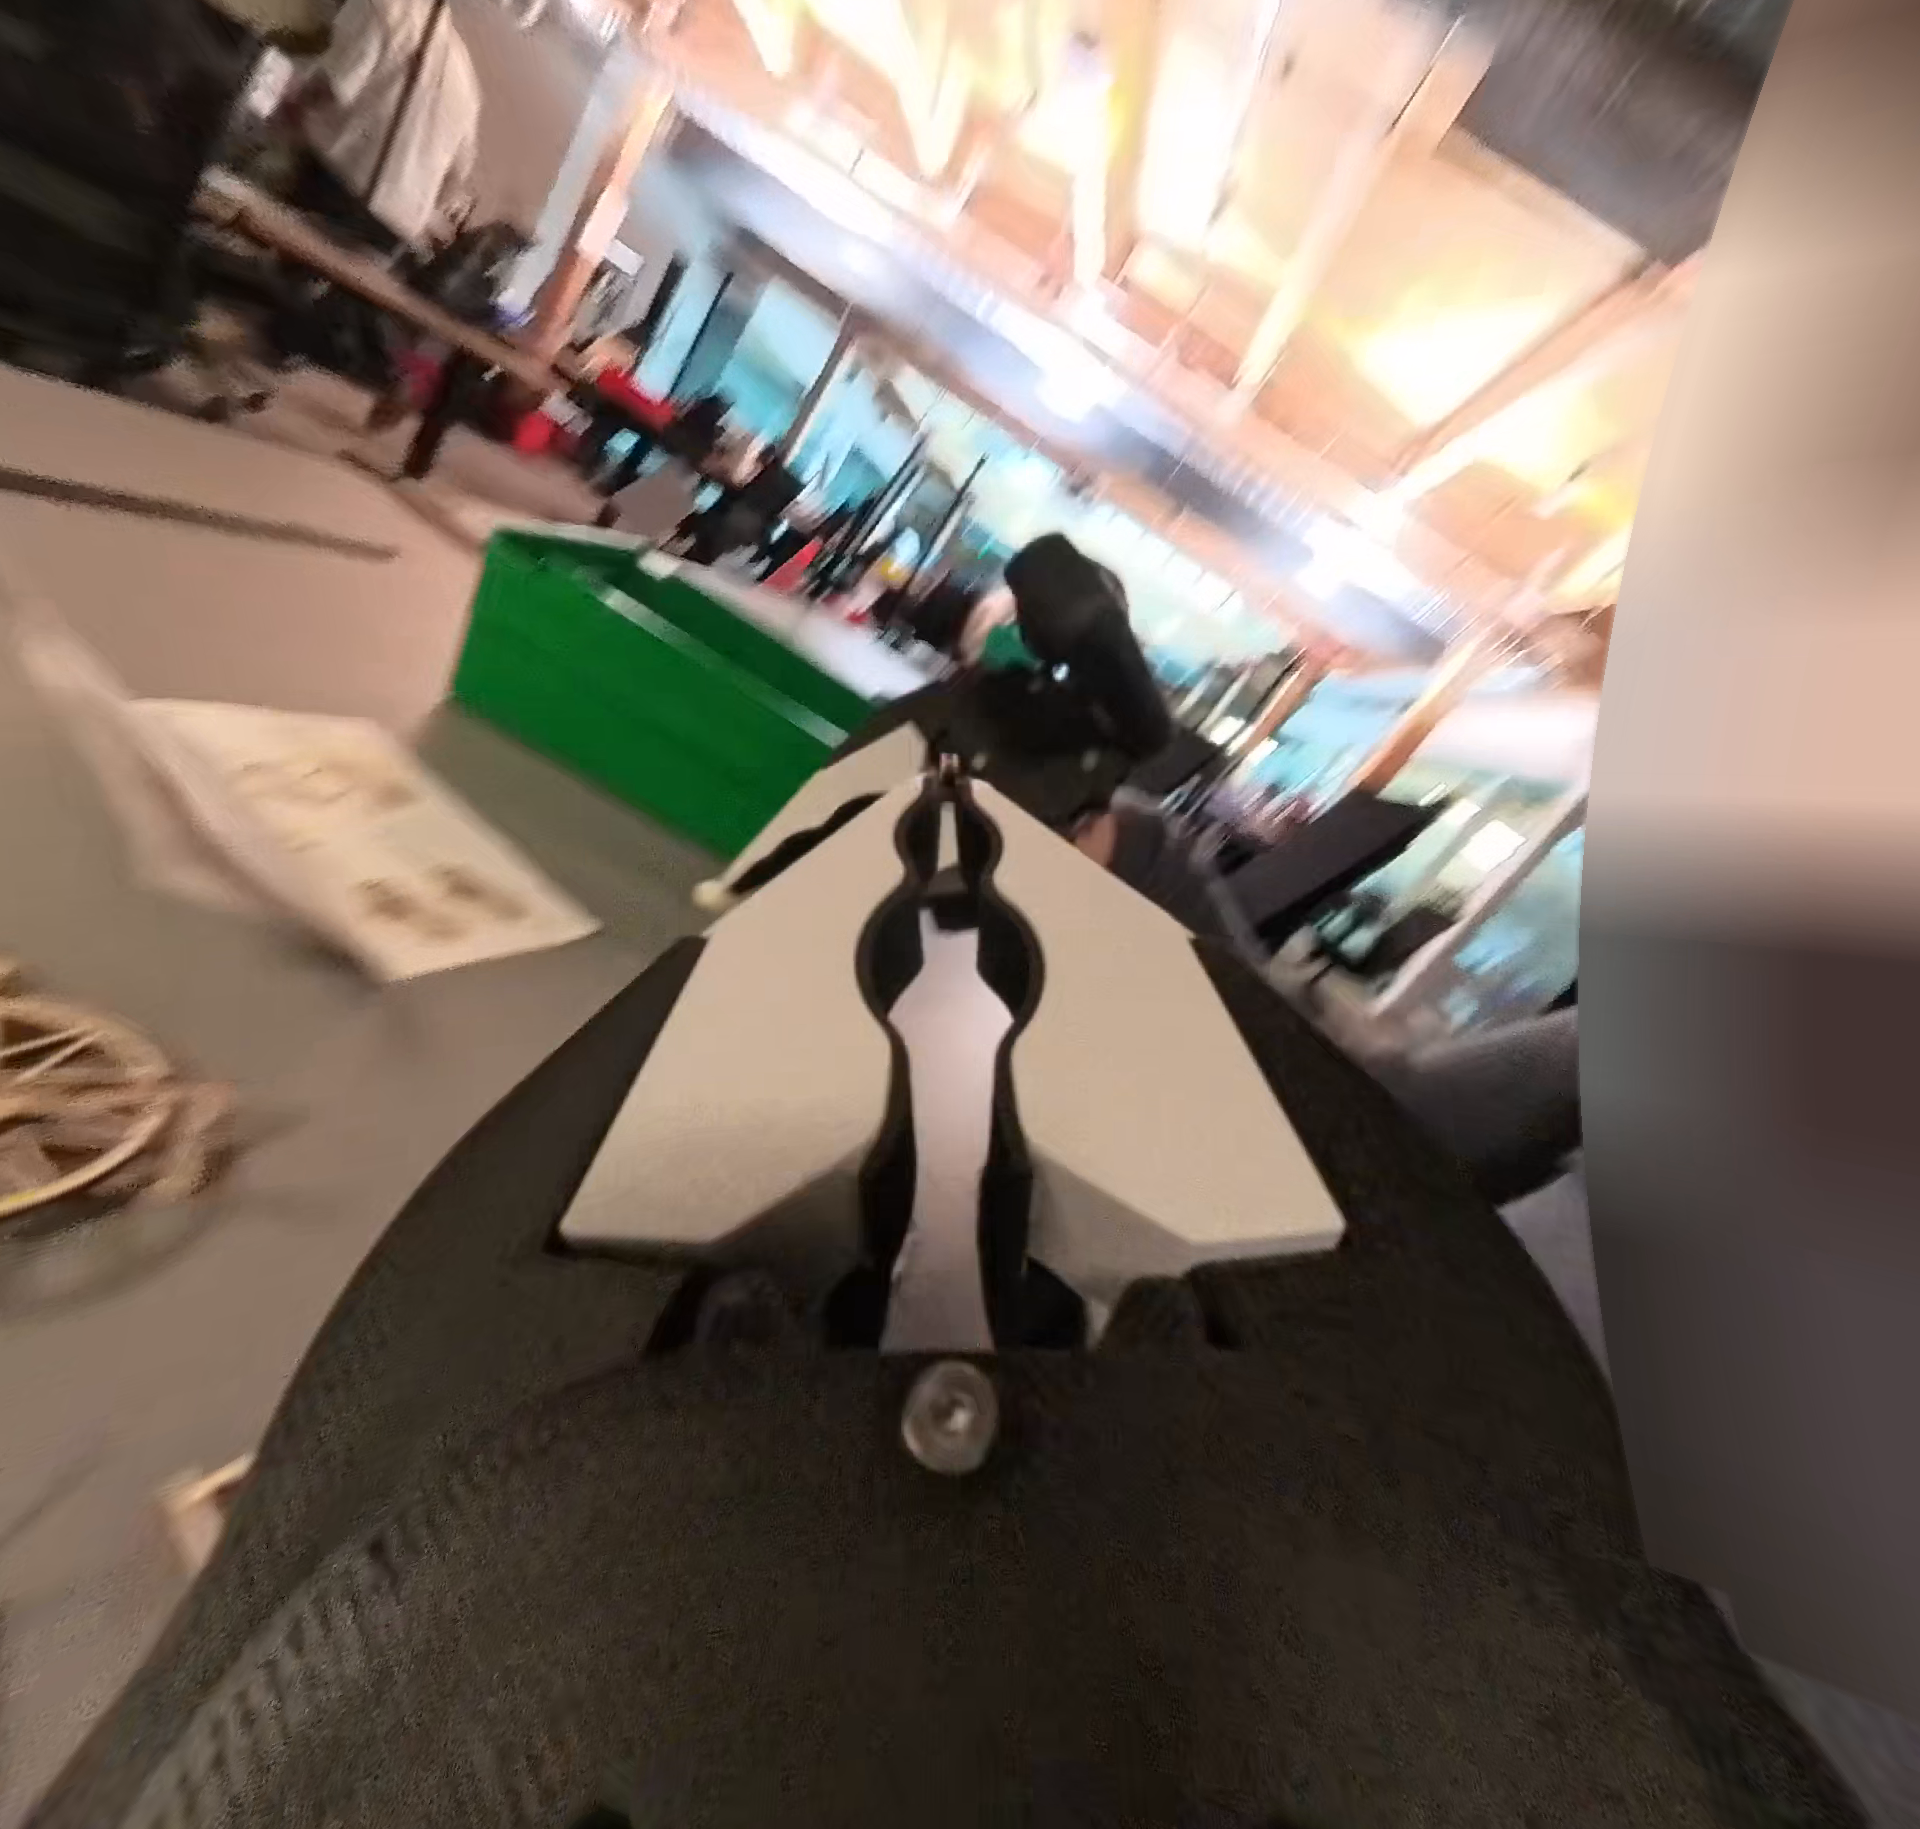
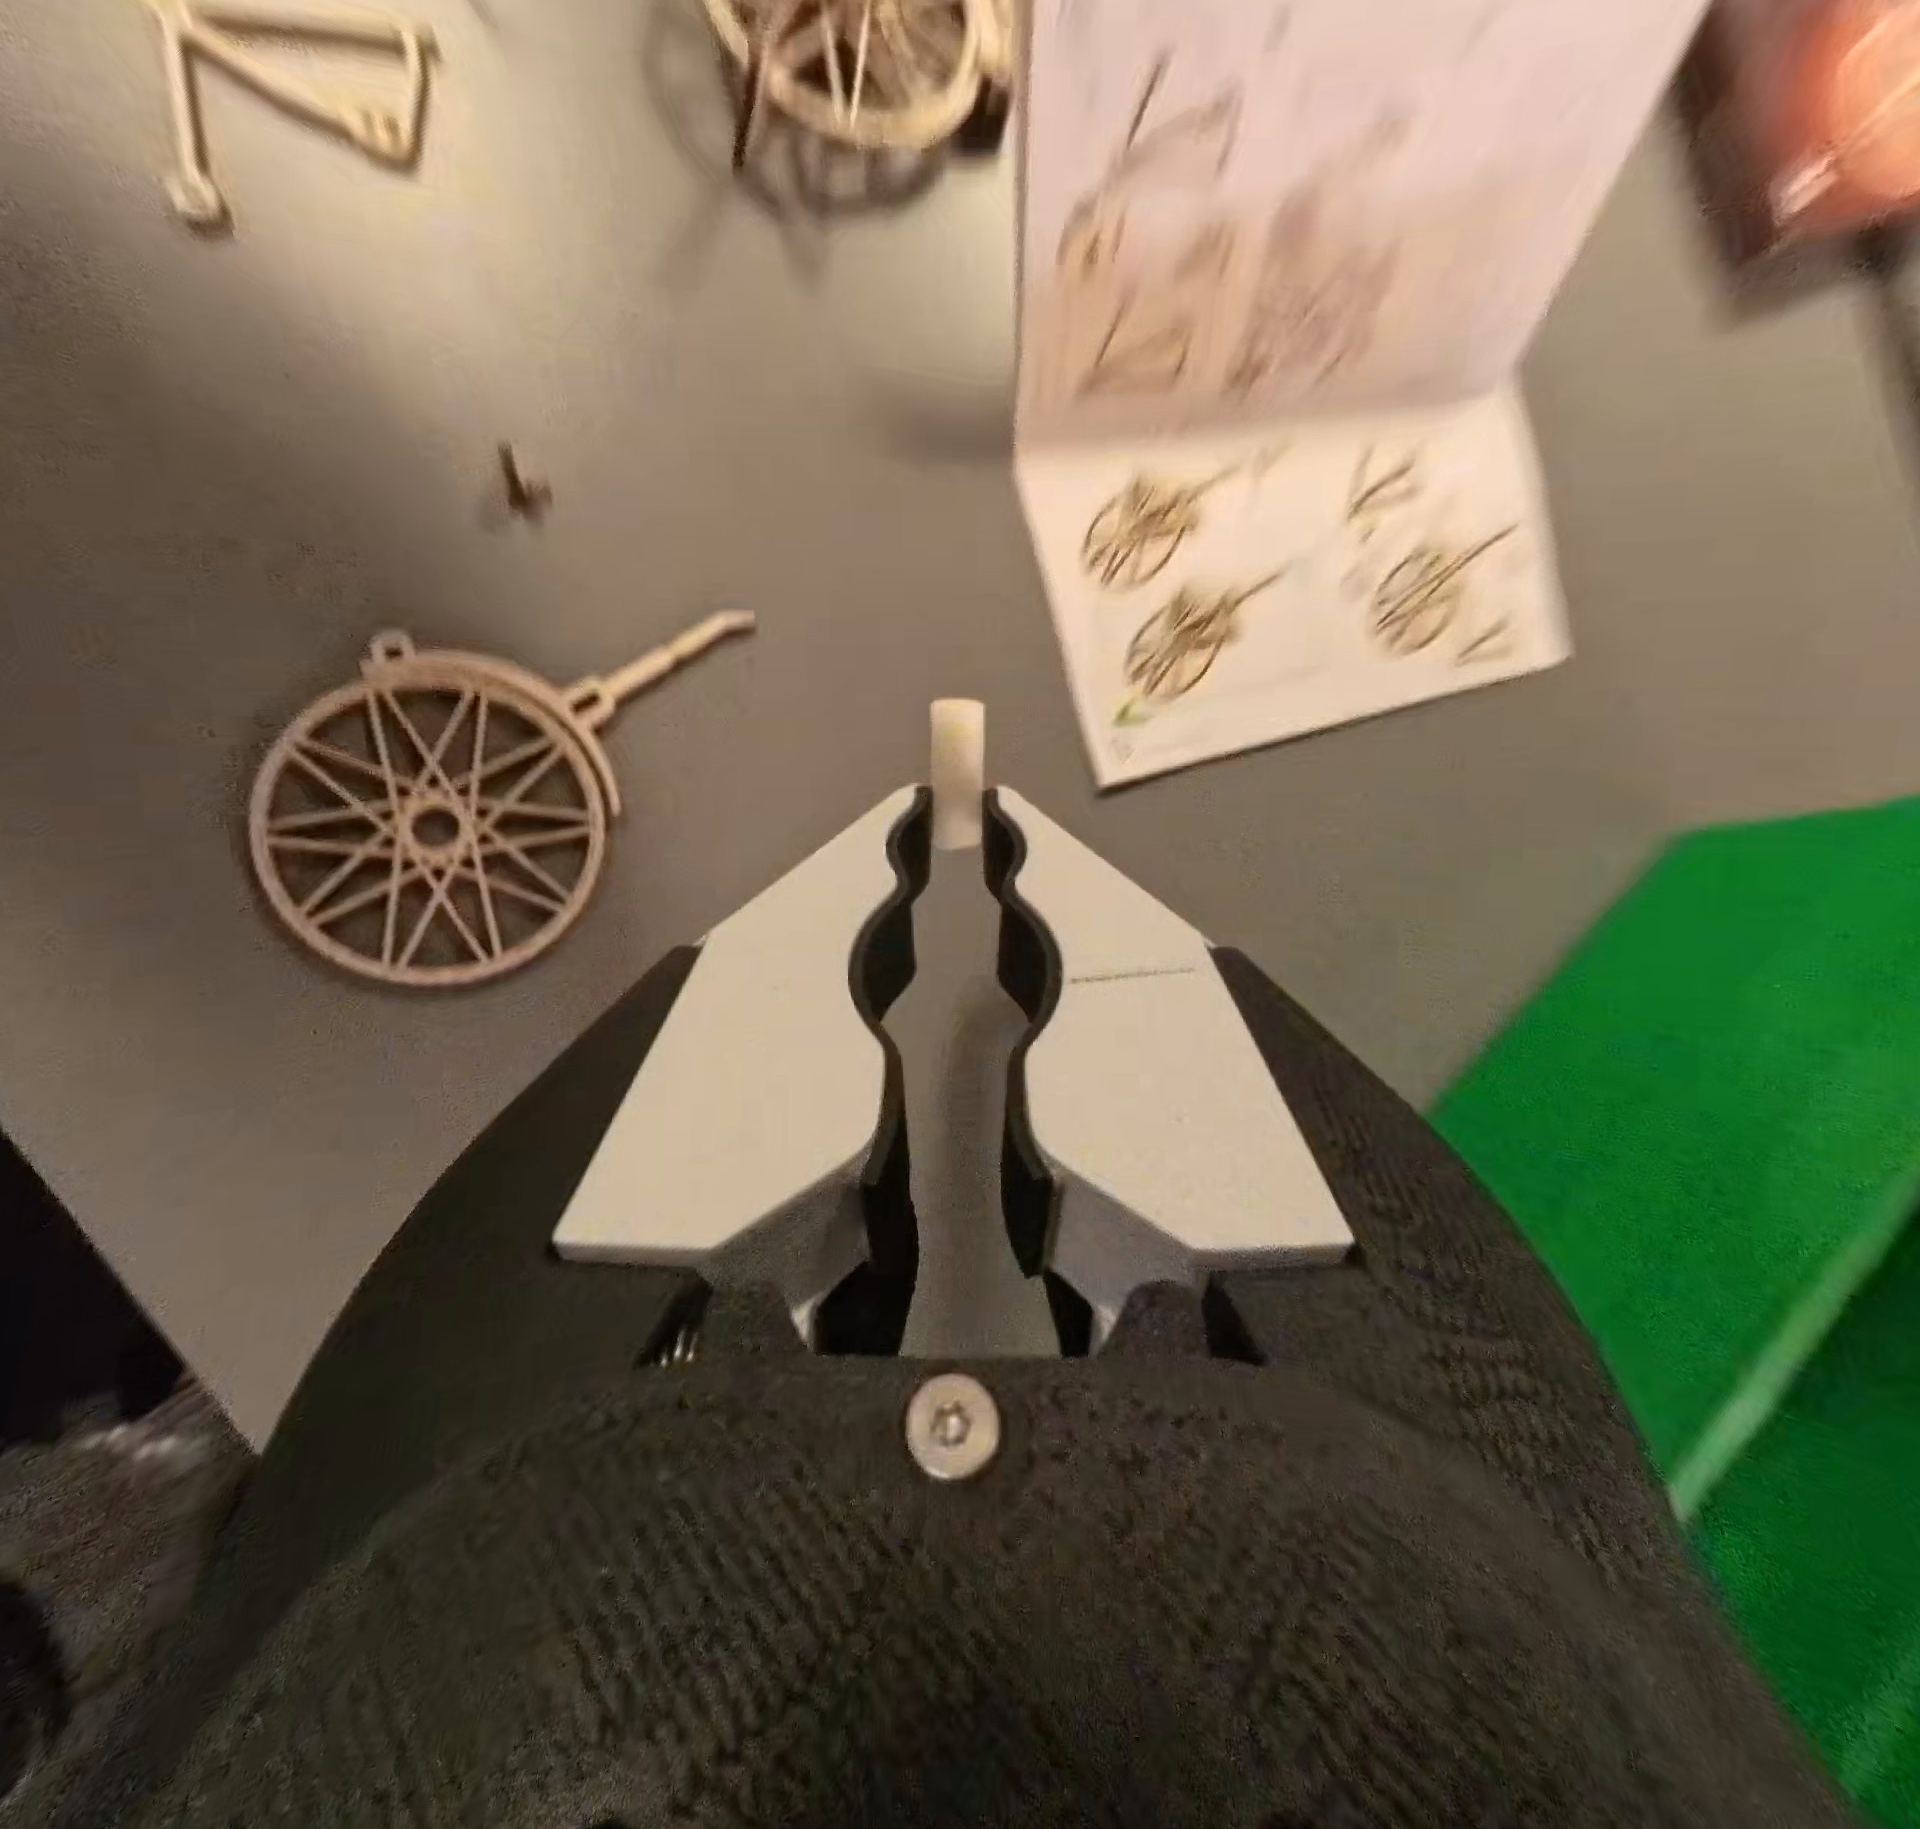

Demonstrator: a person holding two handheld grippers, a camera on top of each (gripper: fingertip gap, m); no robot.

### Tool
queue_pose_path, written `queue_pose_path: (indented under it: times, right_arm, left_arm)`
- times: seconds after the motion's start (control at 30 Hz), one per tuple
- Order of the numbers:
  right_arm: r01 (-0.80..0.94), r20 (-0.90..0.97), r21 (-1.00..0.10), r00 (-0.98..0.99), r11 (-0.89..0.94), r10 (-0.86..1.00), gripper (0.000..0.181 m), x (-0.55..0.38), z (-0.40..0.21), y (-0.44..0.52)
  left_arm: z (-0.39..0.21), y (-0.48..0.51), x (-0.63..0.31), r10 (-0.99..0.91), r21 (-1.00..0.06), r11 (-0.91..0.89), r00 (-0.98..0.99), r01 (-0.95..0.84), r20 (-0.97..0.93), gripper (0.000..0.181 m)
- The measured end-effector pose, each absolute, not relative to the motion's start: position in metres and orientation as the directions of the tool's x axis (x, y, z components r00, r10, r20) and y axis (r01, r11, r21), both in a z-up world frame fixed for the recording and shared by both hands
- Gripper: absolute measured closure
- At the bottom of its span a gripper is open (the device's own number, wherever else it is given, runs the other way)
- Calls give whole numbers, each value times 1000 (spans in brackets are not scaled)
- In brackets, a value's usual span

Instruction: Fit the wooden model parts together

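wheel [image 2: 431, 823]: pale wood (laser-cut) | table [image 2: 727, 491]: matt grey | leaflet [image 2: 1299, 574]: paper

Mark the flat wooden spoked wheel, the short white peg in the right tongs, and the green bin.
flat wooden spoked wheel [image 2: 431, 825], right wrist view, on its hub.
short white peg [image 2: 956, 777], right wrist view, on the shaft above the right tongs [image 2: 956, 805].
green bin [image 1: 644, 678], left wrist view, on its near wall.

no legible txt anywhere, instruction sheet [image 2: 1288, 574] shows drawings only, too blurred to read
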State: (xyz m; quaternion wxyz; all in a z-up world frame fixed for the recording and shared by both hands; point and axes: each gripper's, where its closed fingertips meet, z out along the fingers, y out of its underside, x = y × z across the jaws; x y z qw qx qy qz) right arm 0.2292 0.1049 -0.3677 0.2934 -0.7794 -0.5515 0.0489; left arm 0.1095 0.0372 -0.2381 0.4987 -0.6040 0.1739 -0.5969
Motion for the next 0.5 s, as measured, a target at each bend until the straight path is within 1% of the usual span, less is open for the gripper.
queue_pose_path:
  times: [0.07, 0.17, 0.2, 0.27, 0.33, 0.43, 0.47, 0.5]
  right_arm:
    - [833, 180, -478, 403, -278, 897, 174, 237, -390, 103]
    - [842, 115, -438, 400, -316, 909, 173, 244, -412, 99]
    - [826, 98, -465, 405, -318, 909, 174, 241, -411, 100]
    - [824, 75, -459, 409, -333, 909, 171, 243, -412, 99]
    - [820, 58, -467, 401, -331, 914, 162, 241, -412, 98]
    - [814, 37, -474, 400, -336, 916, 142, 240, -411, 96]
    - [811, 55, -483, 404, -330, 913, 136, 240, -408, 97]
    - [797, 78, -517, 408, -313, 910, 133, 236, -401, 99]
  left_arm:
    - [-258, 32, 114, -823, -869, -414, 296, 270, 484, 180]
    - [-274, 24, 120, -856, -916, -364, 327, 169, 401, 180]
    - [-278, 22, 122, -860, -921, -362, 330, 145, 390, 180]
    - [-284, 19, 126, -864, -920, -372, 318, 122, 391, 179]
    - [-287, 18, 129, -863, -914, -389, 300, 117, 406, 179]
    - [-289, 20, 130, -863, -911, -394, 293, 118, 412, 179]
    - [-289, 21, 130, -862, -910, -395, 291, 124, 414, 179]
    - [-288, 22, 129, -863, -909, -394, 286, 135, 417, 179]
